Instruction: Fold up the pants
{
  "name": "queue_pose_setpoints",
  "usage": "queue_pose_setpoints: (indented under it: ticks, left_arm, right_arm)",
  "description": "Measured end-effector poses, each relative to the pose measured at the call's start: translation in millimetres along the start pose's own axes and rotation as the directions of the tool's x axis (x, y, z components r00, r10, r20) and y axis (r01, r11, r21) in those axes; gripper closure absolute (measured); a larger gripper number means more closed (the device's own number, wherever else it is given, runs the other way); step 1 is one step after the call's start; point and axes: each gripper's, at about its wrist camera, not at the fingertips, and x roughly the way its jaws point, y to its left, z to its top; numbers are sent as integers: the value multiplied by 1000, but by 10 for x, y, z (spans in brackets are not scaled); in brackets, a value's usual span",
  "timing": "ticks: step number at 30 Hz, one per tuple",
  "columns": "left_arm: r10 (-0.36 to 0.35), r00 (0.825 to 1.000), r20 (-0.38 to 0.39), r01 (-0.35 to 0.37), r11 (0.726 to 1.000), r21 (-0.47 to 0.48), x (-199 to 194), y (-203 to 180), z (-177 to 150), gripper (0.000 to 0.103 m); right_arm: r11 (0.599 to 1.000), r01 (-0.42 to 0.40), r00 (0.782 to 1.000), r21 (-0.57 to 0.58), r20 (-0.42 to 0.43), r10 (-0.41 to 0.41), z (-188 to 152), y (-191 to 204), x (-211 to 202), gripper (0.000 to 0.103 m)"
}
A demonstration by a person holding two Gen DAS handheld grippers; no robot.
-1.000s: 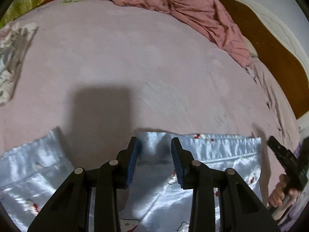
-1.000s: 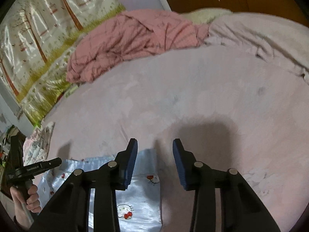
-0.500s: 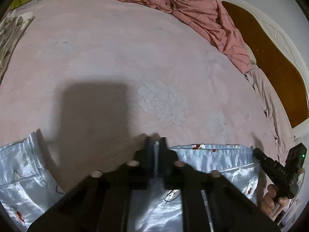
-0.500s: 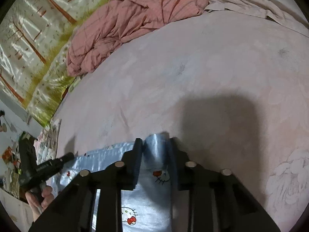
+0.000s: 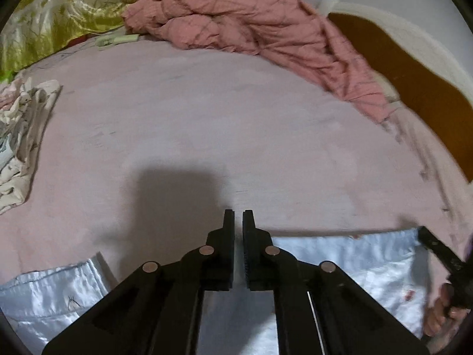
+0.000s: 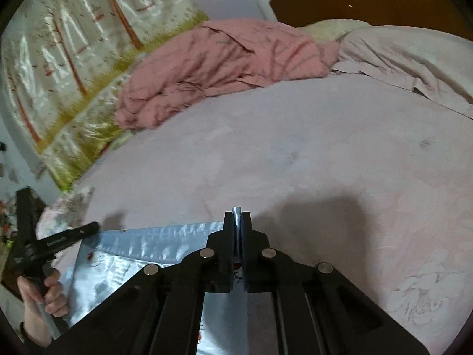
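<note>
The pants (image 6: 165,242) are pale blue satin, glossy and printed with small red-and-white cartoon cat motifs. They lie near the front edge of a pink bed, their straight far edge (image 5: 340,233) stretched taut from left to right. In the right wrist view a narrow pinch of that edge stands up at its right end. In the left wrist view a second stretch of the fabric (image 5: 50,290) lies at the near left, creased and shiny.
</note>
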Motion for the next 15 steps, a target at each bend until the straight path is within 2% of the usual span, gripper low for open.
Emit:
queue_pose_setpoints:
  ticks: [2,6,10,15]
  left_arm:
    - [34,999,-14,-34,999,-13,103,87,-42,99]
    - [11,1000,-25,-13,999,-50,156,257,-145,99]
    - [15,999,30,-15,1000,-15,-44,272,-189,99]
    - [9,992,123,-7,1000,-21,-484,262,-183,98]
  right_arm:
    - [999,39,999,19,-16,-39,-26,-52,47,100]
    - [997,67,997,40,-40,-66,-56,-137,107,100]
    - [995,75,997,61,-35,-73,-45,-186,95,95]
    - [995,96,995,40,2,-96,-15,-150,-40,94]
